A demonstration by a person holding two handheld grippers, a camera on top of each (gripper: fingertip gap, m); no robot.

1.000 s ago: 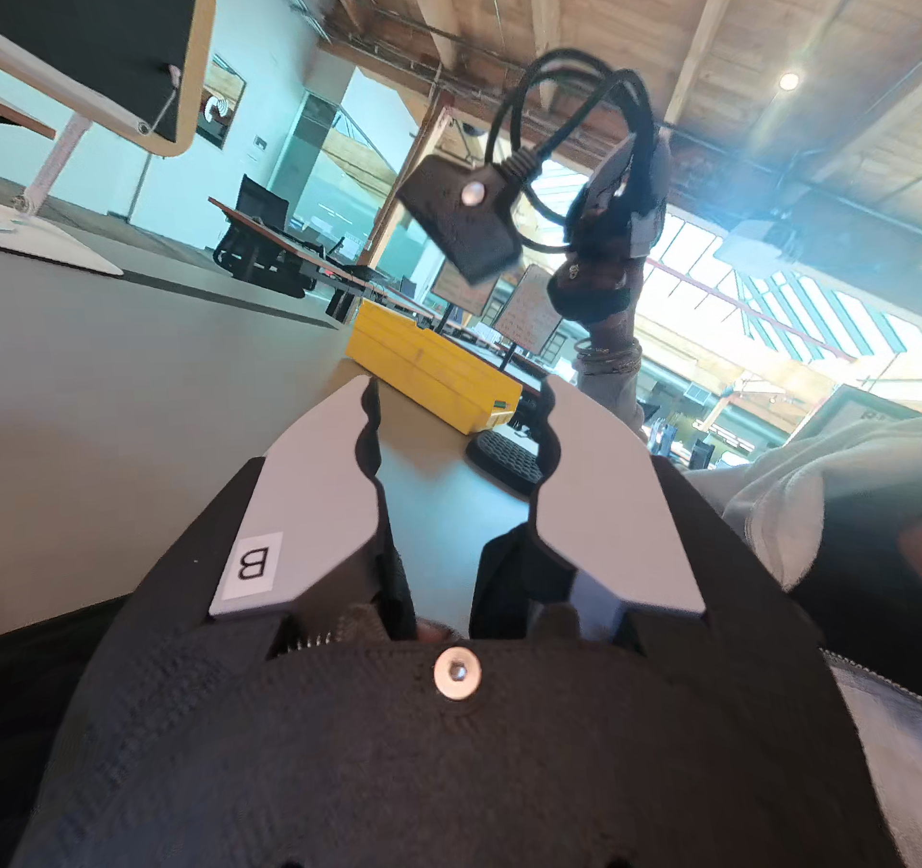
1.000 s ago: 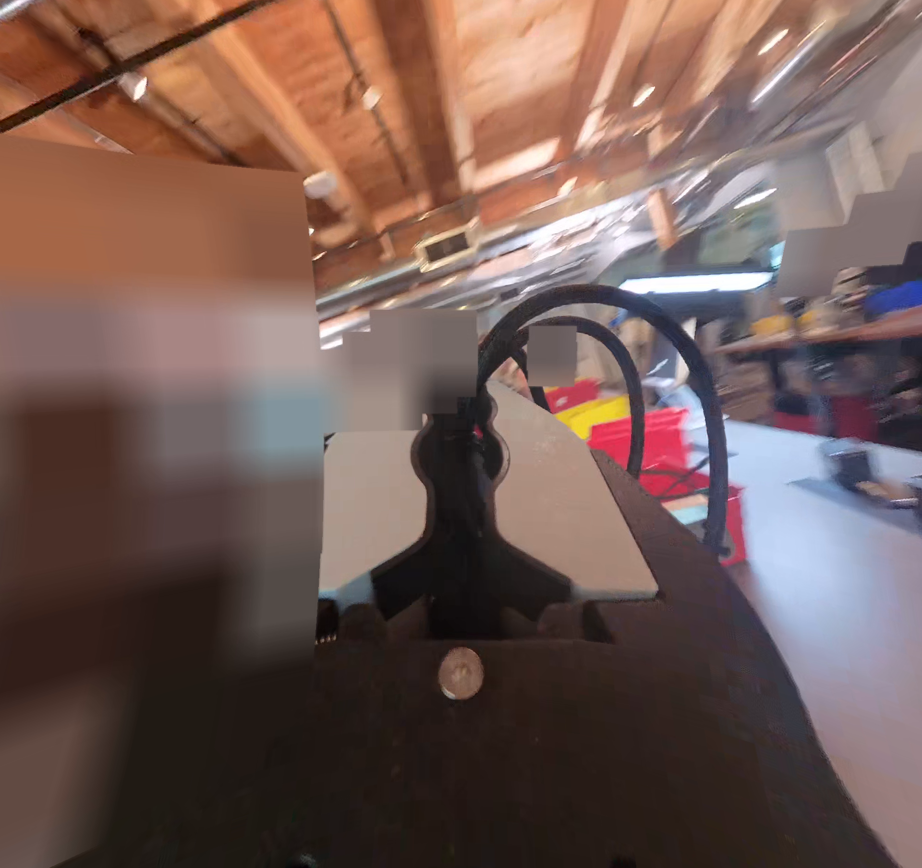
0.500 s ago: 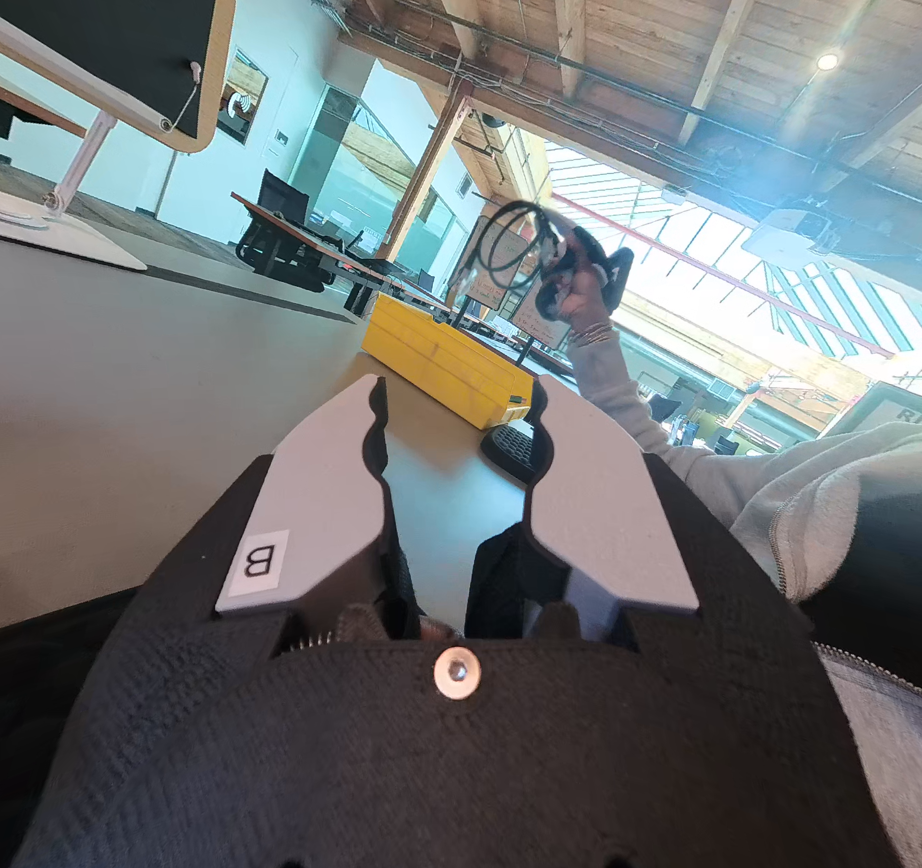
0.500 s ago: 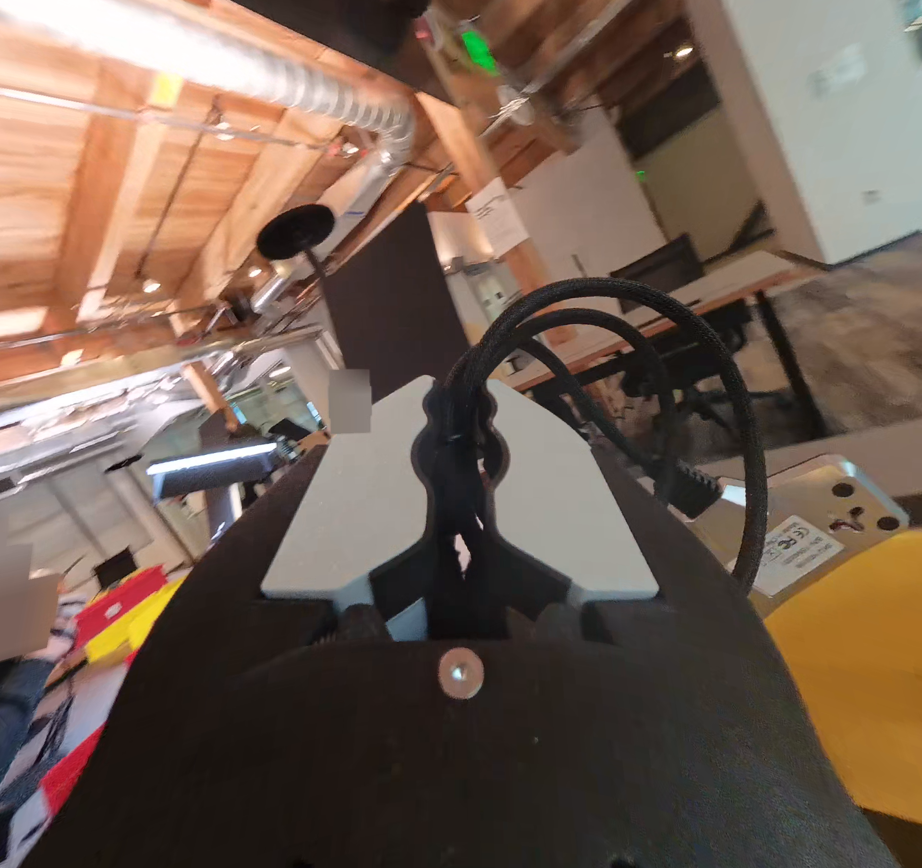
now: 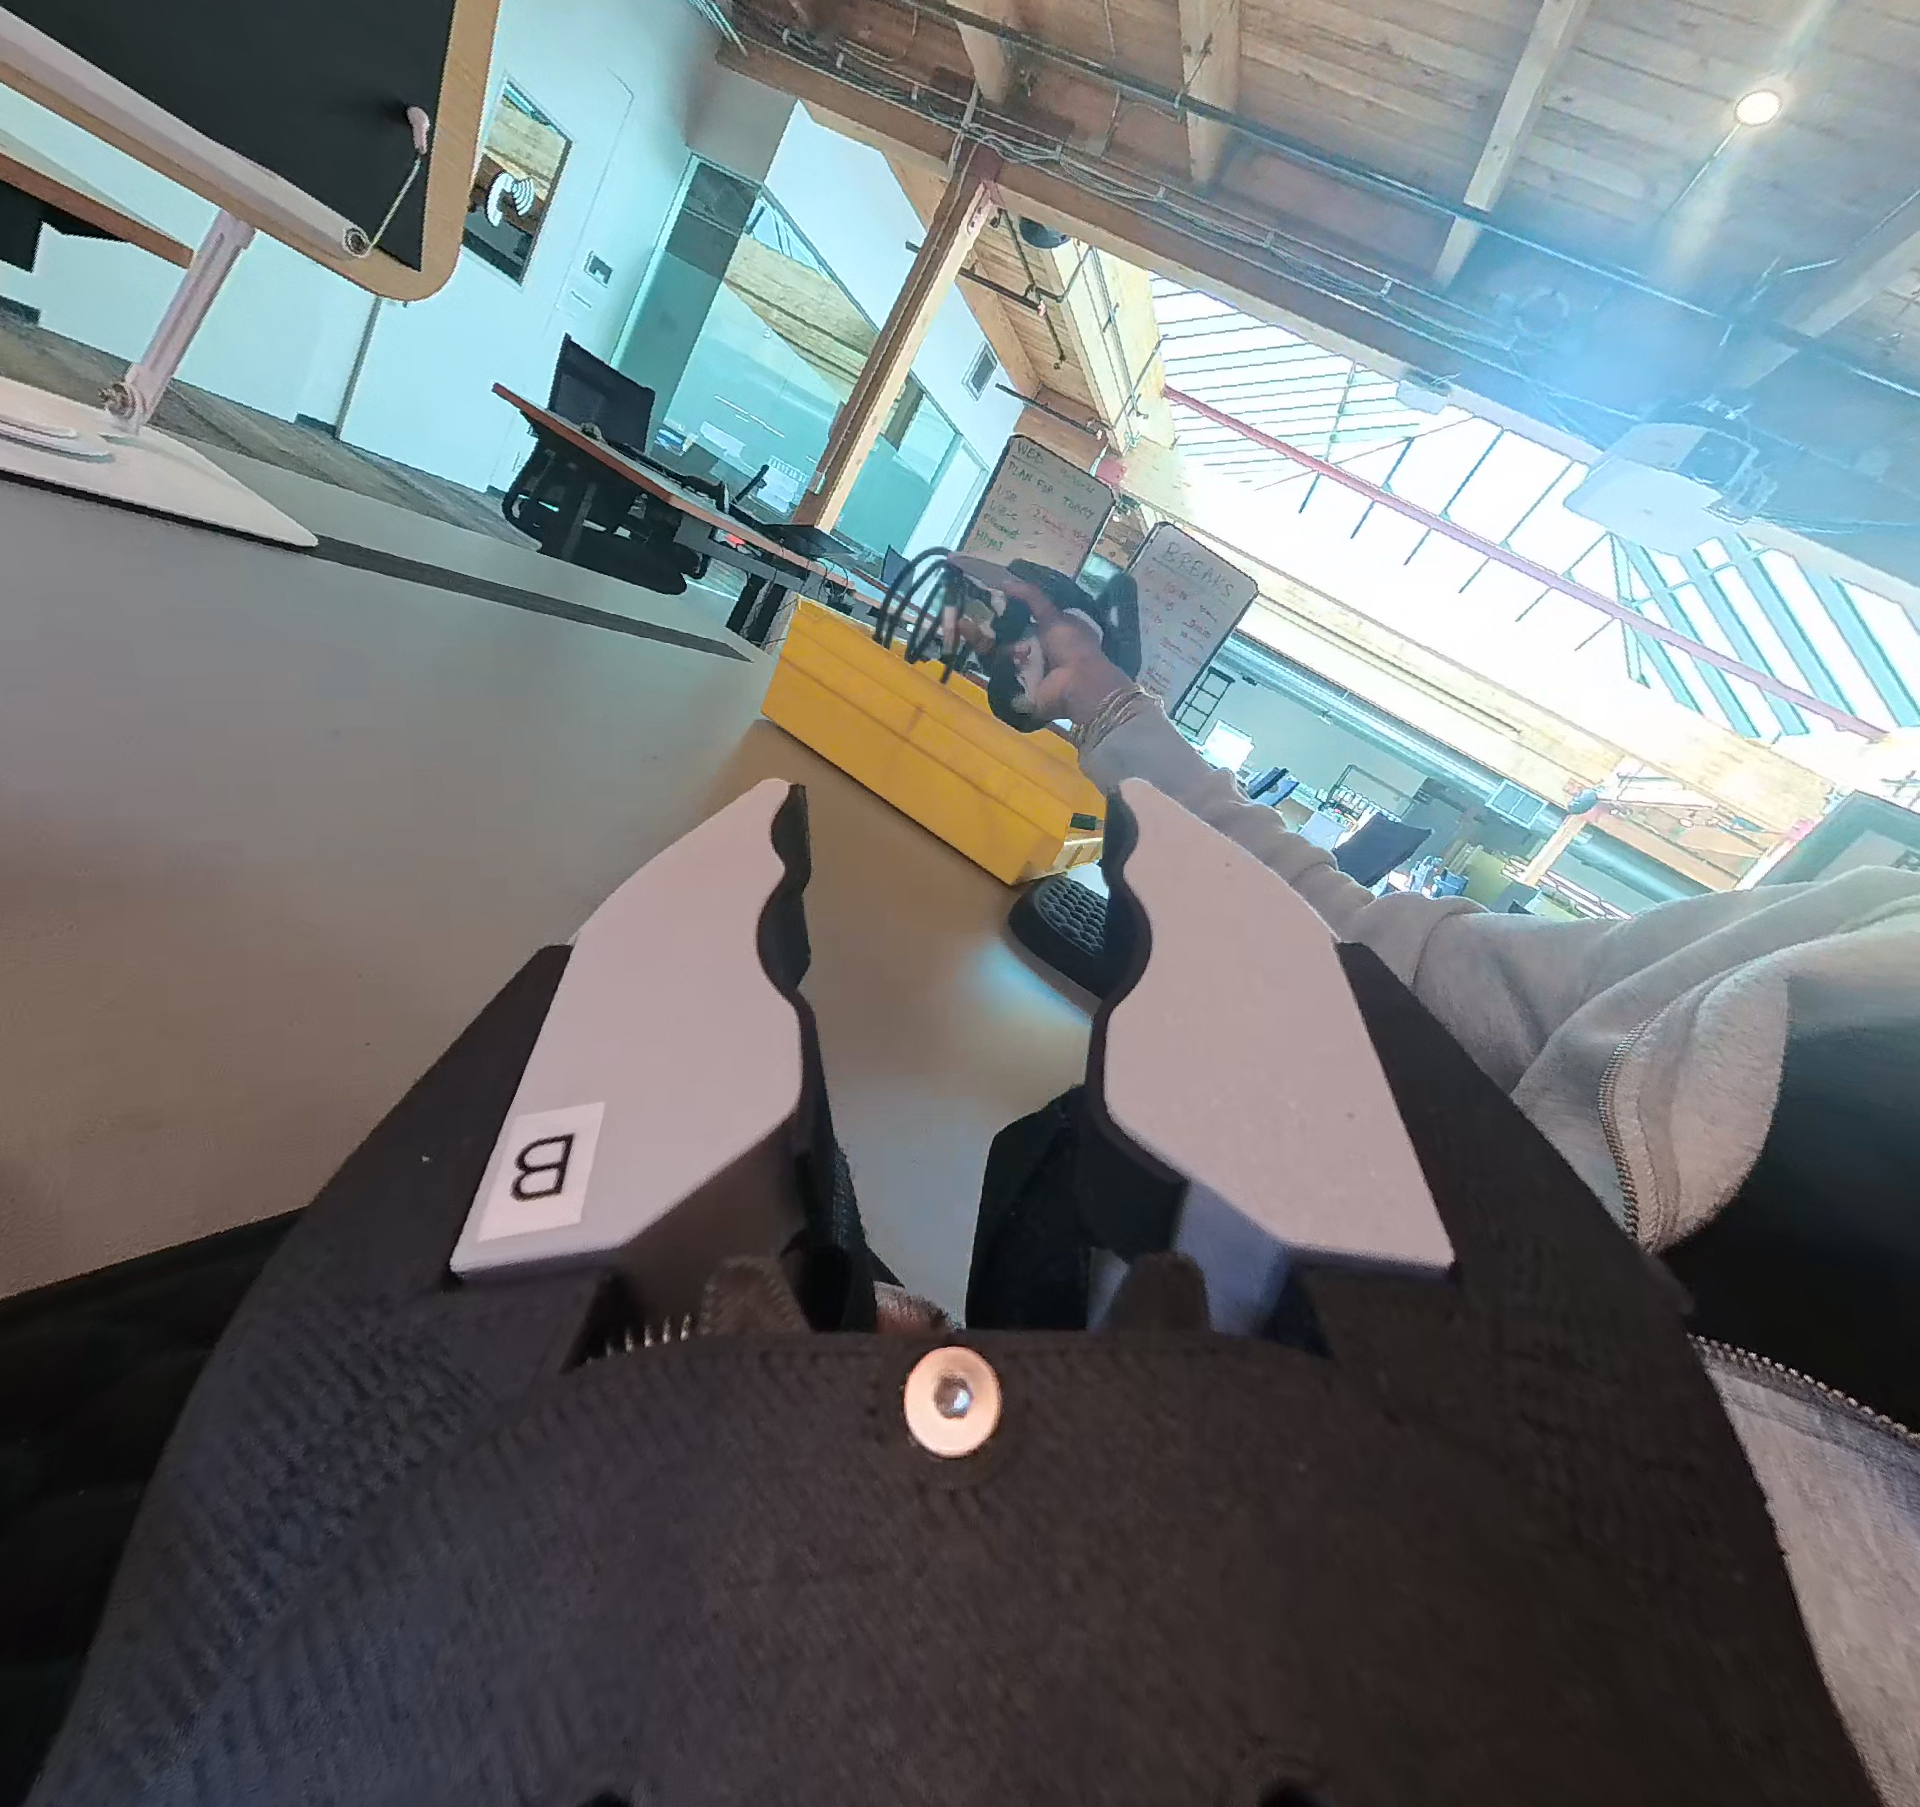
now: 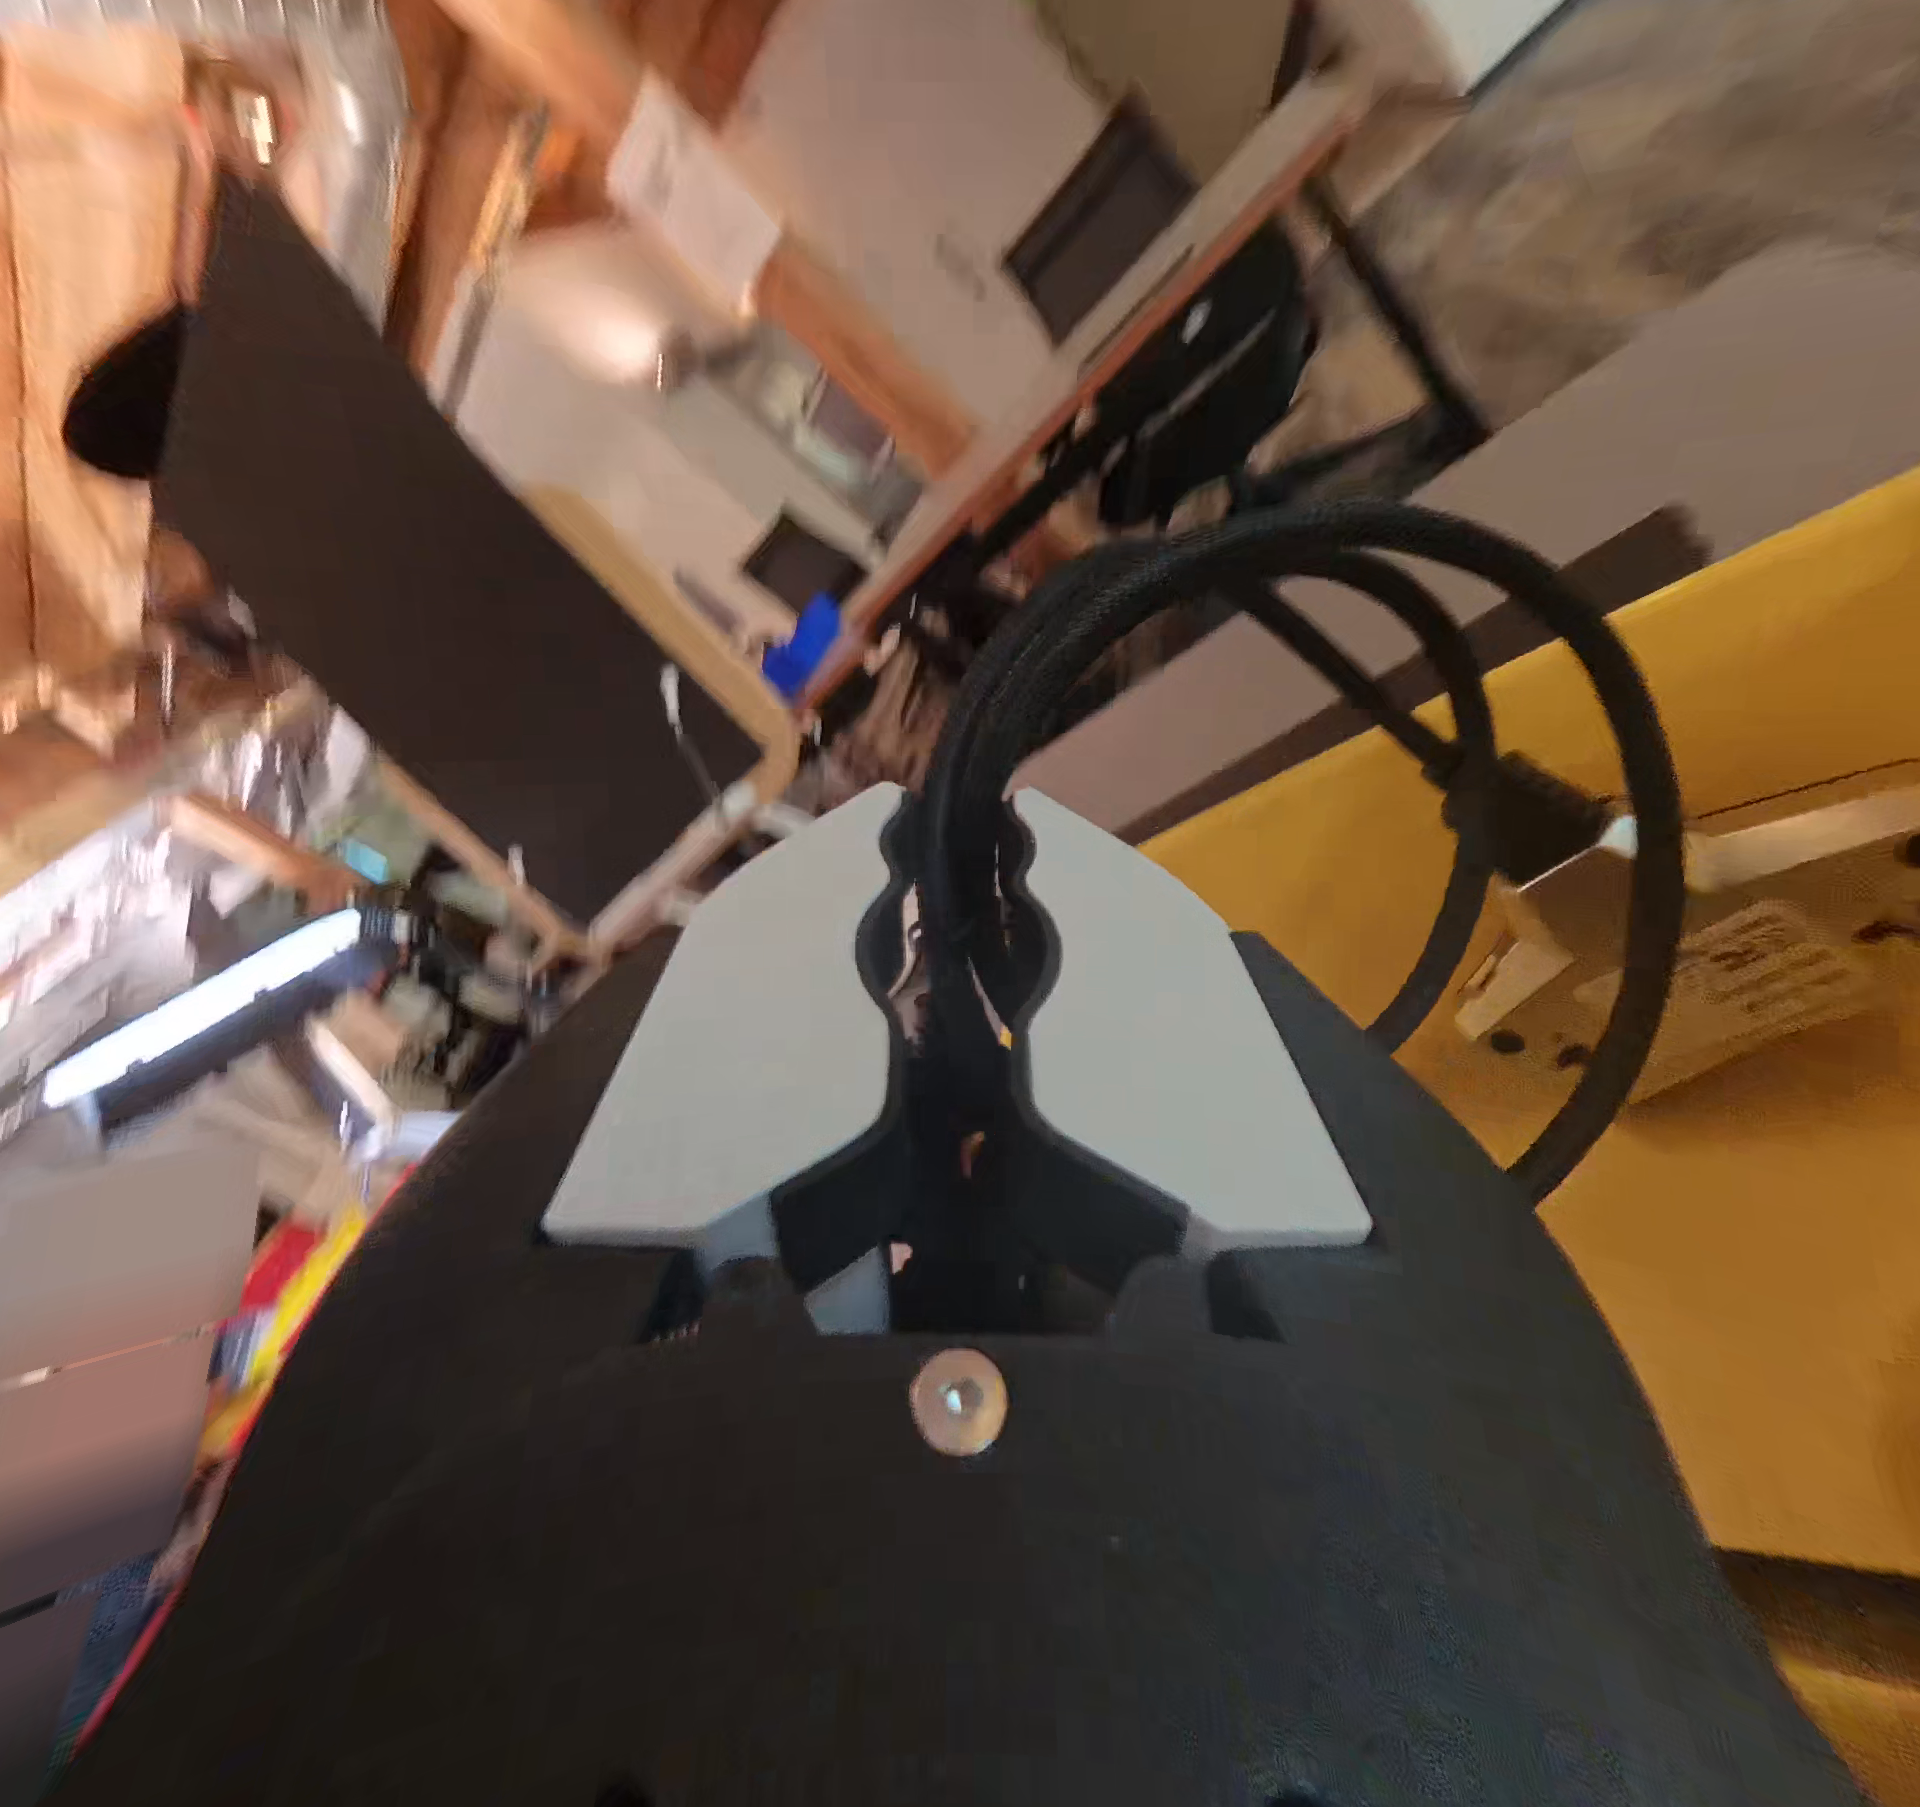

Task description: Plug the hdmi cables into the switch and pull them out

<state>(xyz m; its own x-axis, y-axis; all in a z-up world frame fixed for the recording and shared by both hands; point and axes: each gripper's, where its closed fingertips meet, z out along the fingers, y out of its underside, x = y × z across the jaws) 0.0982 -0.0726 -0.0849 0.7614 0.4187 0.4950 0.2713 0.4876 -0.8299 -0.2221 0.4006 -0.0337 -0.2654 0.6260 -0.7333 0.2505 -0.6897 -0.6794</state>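
Observation:
My right gripper (image 6: 958, 807) is shut on a coiled black braided hdmi cable (image 6: 1195, 562). Its loops arch up and to the right of the fingers. A cable plug (image 6: 1527, 812) sits at the silver switch (image 6: 1683, 957), which hangs over the yellow bin (image 6: 1766, 1290). In the left wrist view the right gripper (image 5: 1049, 635) shows far off over the yellow bin (image 5: 914, 749), with the cable loops (image 5: 925, 604) in it. My left gripper (image 5: 956, 822) is open and empty, low over the grey table (image 5: 312, 822).
A black round mesh object (image 5: 1060, 926) lies on the table just past my left fingers, next to the bin. The person's grey sleeve (image 5: 1558, 978) reaches across on the right. A dark panel on a white stand (image 5: 208, 95) rises at the far left.
My right gripper has swung away and down with the cable and switch, from high in the air to over the yellow bin. My left gripper has stayed open and nearly still.

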